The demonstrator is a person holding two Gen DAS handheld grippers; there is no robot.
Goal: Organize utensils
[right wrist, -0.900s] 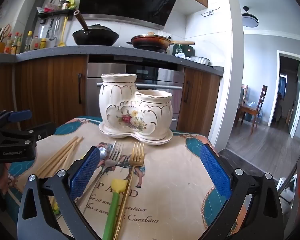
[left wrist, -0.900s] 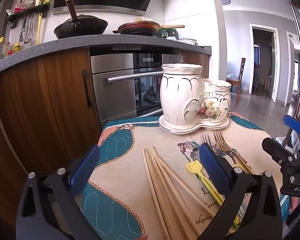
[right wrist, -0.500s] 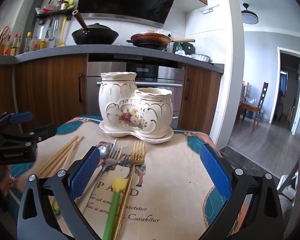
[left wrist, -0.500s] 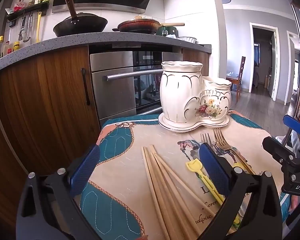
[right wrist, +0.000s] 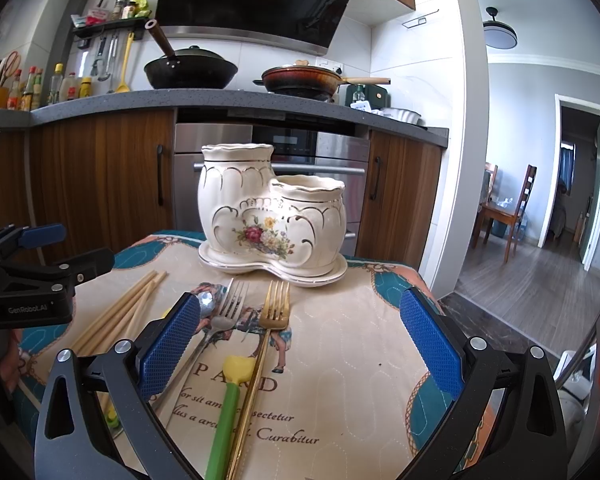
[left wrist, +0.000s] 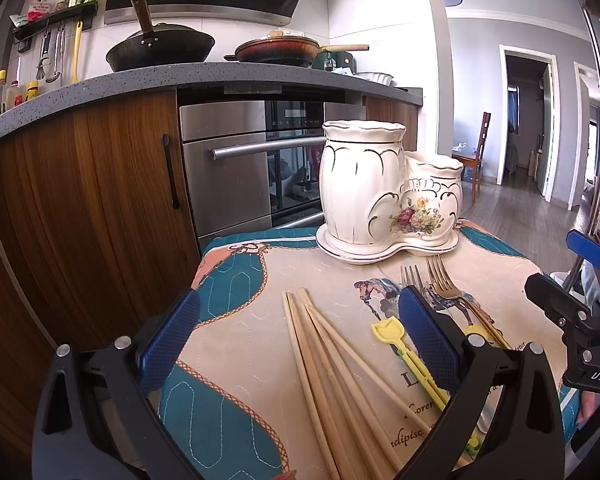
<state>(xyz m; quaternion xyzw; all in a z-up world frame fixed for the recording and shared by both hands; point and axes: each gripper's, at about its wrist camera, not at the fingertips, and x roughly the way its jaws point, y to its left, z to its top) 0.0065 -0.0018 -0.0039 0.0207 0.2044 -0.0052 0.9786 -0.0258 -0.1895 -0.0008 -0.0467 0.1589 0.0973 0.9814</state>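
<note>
- Utensils are spread on a quilted cloth [right wrist: 340,344] in the lower half of both frames, in front of both grippers.
- Chopsticks [left wrist: 324,344] lie between the spread pads of the left gripper [left wrist: 300,340], at lower centre of the left view; nothing is gripped, and the exact count cannot be told from the fanned bundle.
- The right gripper [right wrist: 300,340] is likewise fully released, with a gold fork [right wrist: 274,308] and a yellow-headed, green-handled tool [right wrist: 230,392] lying between its pads, untouched.
- Two forks are seen: the gold one and a silver fork [right wrist: 230,308] just beside it on the left; a spoon [right wrist: 204,302] is partly hidden by the left pad.
- A second yellow plastic tool [left wrist: 388,330] lies beside the chopsticks in the left view.
- One holder [right wrist: 272,220] stands at frame centre beyond the utensils: glossy cream ceramic, two fluted cups, one tall and one short, on a shared base, with gold trim and a flower motif.
</note>
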